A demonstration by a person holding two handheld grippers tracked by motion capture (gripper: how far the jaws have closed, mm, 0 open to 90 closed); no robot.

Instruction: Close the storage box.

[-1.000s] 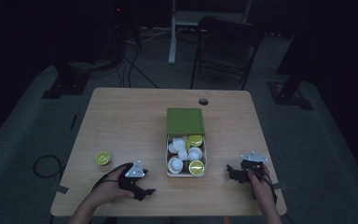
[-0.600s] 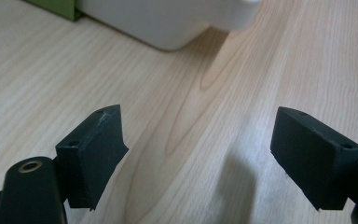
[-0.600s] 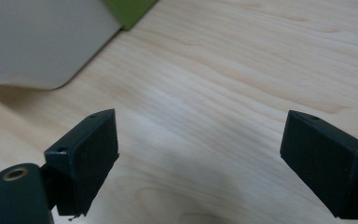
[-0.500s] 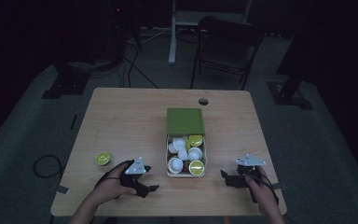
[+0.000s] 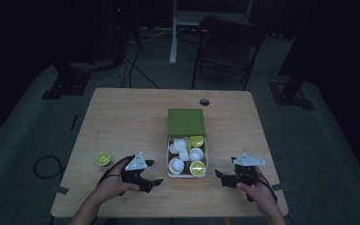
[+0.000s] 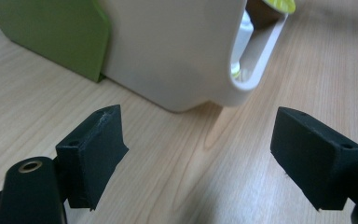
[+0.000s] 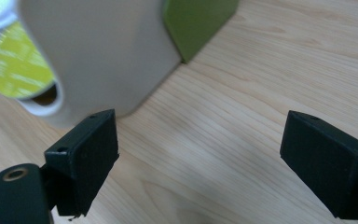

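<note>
I see the table [image 5: 122, 117] from above, with a white box [image 5: 170, 174] near its middle, toward the near edge. Its green lid [image 5: 186, 122] lies flat at the box's 12 o'clock, touching it. The box holds white cups [image 5: 176, 164] and yellow-green capsules [image 5: 198, 168], packed close. One loose green capsule [image 5: 103, 159] sits on the wood at the box's 9 o'clock, well apart from it.

My left gripper [image 5: 151, 172] rests near the box at about its 8 o'clock, jaws spread wide and clamping nothing. Through the left gripper view I look along the gripper [image 6: 196, 158] at the box wall [image 6: 168, 51] and its cut-out handle [image 6: 256, 56], with the lid [image 6: 51, 32] at 11 o'clock; bare wood lies between the jaws.

My right gripper [image 5: 223, 176] sits near the box at about its 4 o'clock, jaws also wide apart and empty. In the right gripper view the gripper [image 7: 200, 163] faces the box [image 7: 107, 51], a yellow-green capsule [image 7: 18, 65] showing through the handle opening at 10 o'clock and the lid [image 7: 196, 23] at 12 o'clock.
</note>
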